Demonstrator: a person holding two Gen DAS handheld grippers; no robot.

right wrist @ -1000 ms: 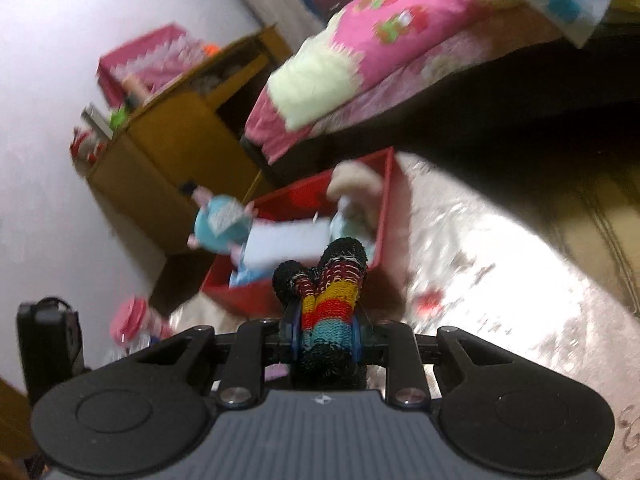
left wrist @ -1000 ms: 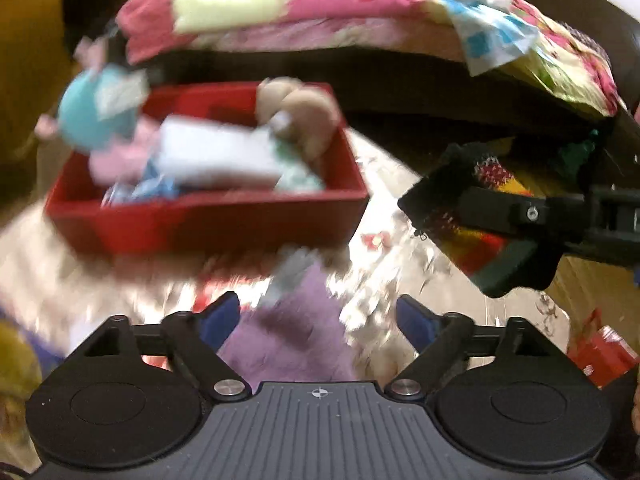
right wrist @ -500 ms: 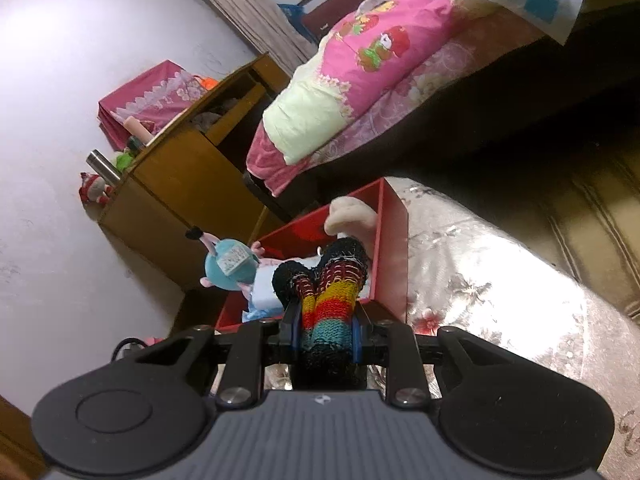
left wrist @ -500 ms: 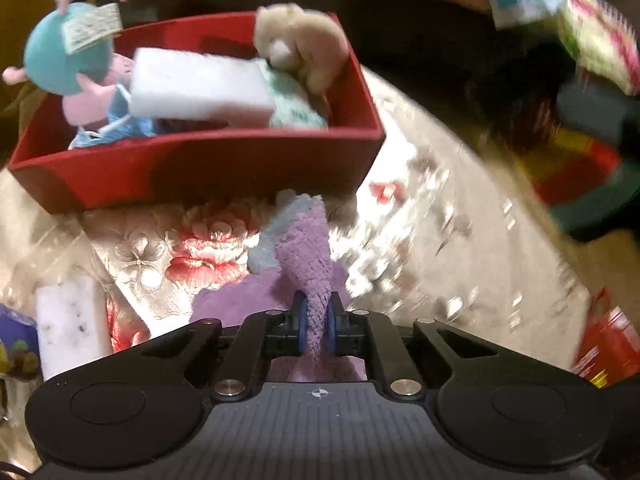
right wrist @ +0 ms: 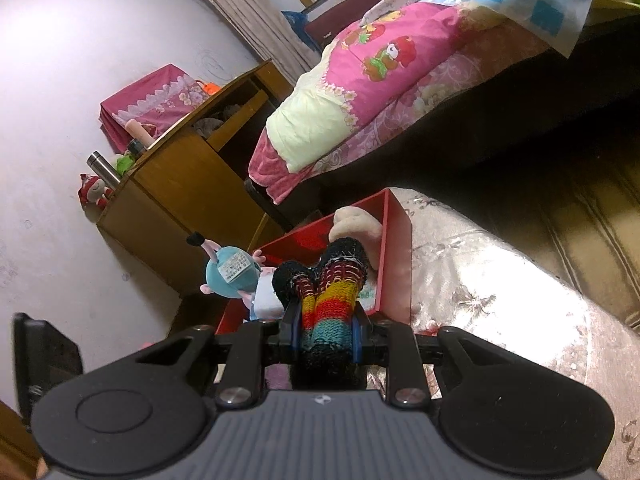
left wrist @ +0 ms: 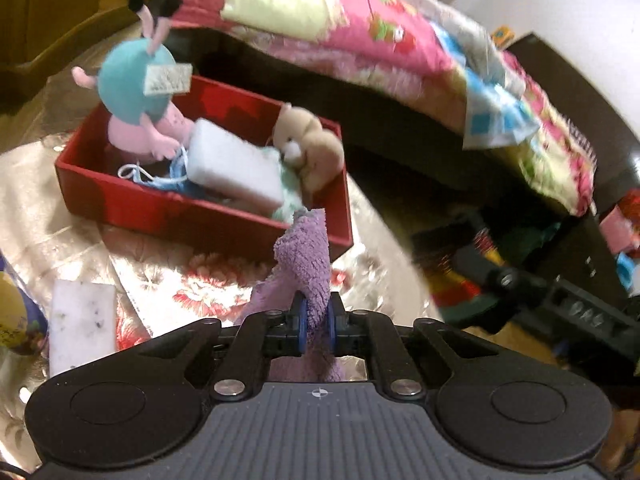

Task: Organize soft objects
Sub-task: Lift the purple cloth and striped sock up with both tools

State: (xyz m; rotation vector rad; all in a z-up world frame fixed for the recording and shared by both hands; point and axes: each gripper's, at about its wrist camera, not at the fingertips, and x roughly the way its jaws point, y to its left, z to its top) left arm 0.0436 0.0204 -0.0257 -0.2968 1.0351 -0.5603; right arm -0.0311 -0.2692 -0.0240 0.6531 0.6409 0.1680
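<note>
My left gripper [left wrist: 316, 322] is shut on a purple fluffy cloth [left wrist: 306, 252] and holds it lifted just in front of the red box [left wrist: 160, 210]. The box holds a teal-headed pink plush [left wrist: 136, 92], a white sponge [left wrist: 236, 168], a beige plush [left wrist: 316, 148] and a blue string. My right gripper [right wrist: 326, 338] is shut on a striped knitted sock [right wrist: 332, 292], in front of the red box [right wrist: 396, 256] and above the table. The right gripper with the sock also shows blurred at the right of the left wrist view [left wrist: 504, 280].
A second white sponge [left wrist: 82, 316] lies on the floral tablecloth [left wrist: 160, 276] at the left, next to a yellow and blue object [left wrist: 16, 316]. A bed with a pink quilt [right wrist: 384, 80] is behind the table. A wooden cabinet [right wrist: 188, 184] stands left.
My left gripper closed on the purple cloth and lifted it off the table toward the box. My right gripper kept hold of the sock and rose a little.
</note>
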